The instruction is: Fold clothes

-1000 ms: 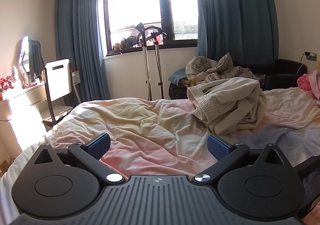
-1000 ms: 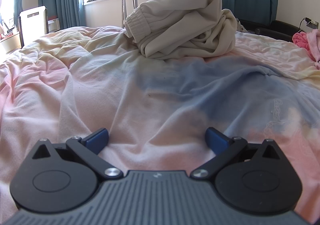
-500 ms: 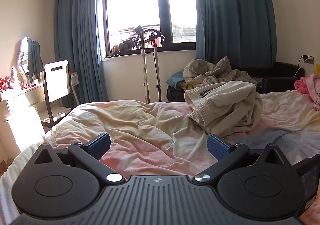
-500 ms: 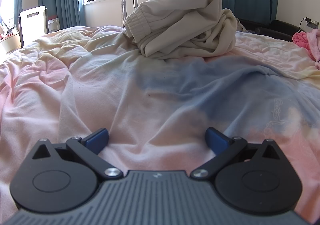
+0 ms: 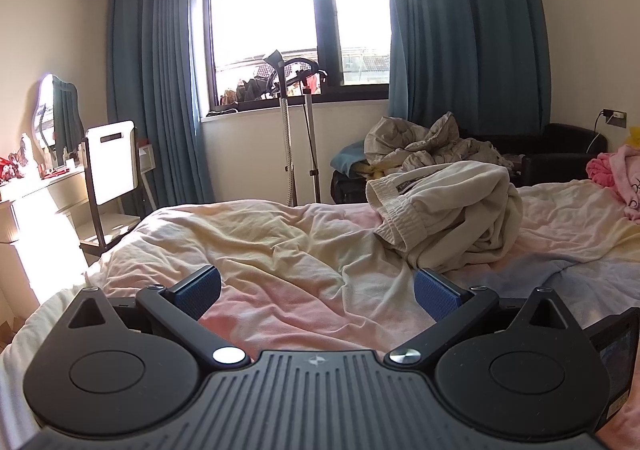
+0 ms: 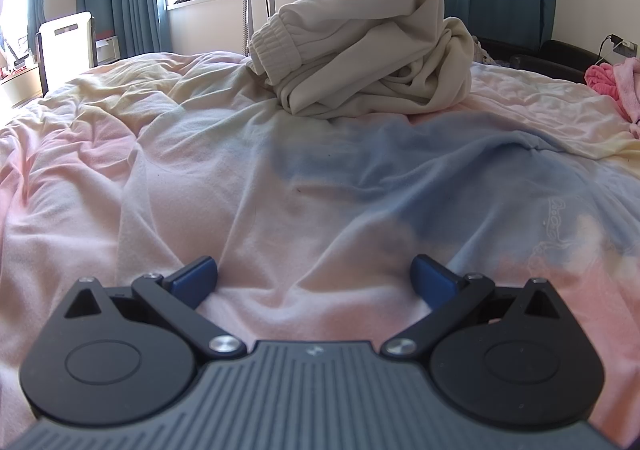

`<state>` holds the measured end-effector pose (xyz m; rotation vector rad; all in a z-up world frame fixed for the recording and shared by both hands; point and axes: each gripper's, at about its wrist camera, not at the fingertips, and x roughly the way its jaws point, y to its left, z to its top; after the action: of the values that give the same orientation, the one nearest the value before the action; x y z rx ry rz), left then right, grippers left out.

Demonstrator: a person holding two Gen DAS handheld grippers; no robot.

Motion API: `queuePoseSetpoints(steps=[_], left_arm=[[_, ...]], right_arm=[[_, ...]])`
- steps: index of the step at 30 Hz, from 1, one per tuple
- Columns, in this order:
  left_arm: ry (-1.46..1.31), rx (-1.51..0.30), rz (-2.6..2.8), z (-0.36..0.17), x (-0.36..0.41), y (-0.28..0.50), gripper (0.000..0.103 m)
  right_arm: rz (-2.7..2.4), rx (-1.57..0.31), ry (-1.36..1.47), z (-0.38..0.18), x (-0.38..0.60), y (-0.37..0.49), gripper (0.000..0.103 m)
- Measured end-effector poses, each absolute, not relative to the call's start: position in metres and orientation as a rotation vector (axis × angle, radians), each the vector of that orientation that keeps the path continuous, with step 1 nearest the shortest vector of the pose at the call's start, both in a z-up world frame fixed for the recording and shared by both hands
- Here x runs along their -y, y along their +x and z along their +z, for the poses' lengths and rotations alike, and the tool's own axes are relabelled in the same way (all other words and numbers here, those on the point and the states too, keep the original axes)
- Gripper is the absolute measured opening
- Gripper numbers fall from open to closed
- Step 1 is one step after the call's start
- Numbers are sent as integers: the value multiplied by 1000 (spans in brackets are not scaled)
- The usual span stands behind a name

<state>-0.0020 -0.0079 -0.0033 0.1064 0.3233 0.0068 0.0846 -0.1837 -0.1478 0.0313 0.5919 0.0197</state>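
A crumpled cream garment with ribbed cuffs [image 5: 452, 218] [image 6: 360, 54] lies bunched on the bed, ahead and to the right in the left wrist view, straight ahead and far in the right wrist view. My left gripper [image 5: 316, 292] hovers open over the pink and yellow bedspread [image 5: 260, 250], well short of the garment, with nothing between its blue pads. Low over the bedspread [image 6: 280, 178], my right gripper [image 6: 314, 276] is also open and holds nothing.
A pink garment [image 5: 616, 174] [image 6: 612, 84] lies at the bed's right edge. Beyond the bed stand a black sofa [image 5: 560, 154] heaped with laundry [image 5: 424, 146], a garment steamer stand [image 5: 298, 130], a white chair [image 5: 110, 166] and a dressing table [image 5: 36, 190].
The left gripper's view has tilted upward a little, showing more window and less bed. The right gripper has stayed still. Both stay open.
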Motion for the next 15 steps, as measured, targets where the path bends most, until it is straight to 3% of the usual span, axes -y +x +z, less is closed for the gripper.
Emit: queuePoseSetpoints(steps=[15], left_arm=[[150,-300,-28,5,29,-11,103]], right_arm=[[21,-590,32,-148,184,84,103]])
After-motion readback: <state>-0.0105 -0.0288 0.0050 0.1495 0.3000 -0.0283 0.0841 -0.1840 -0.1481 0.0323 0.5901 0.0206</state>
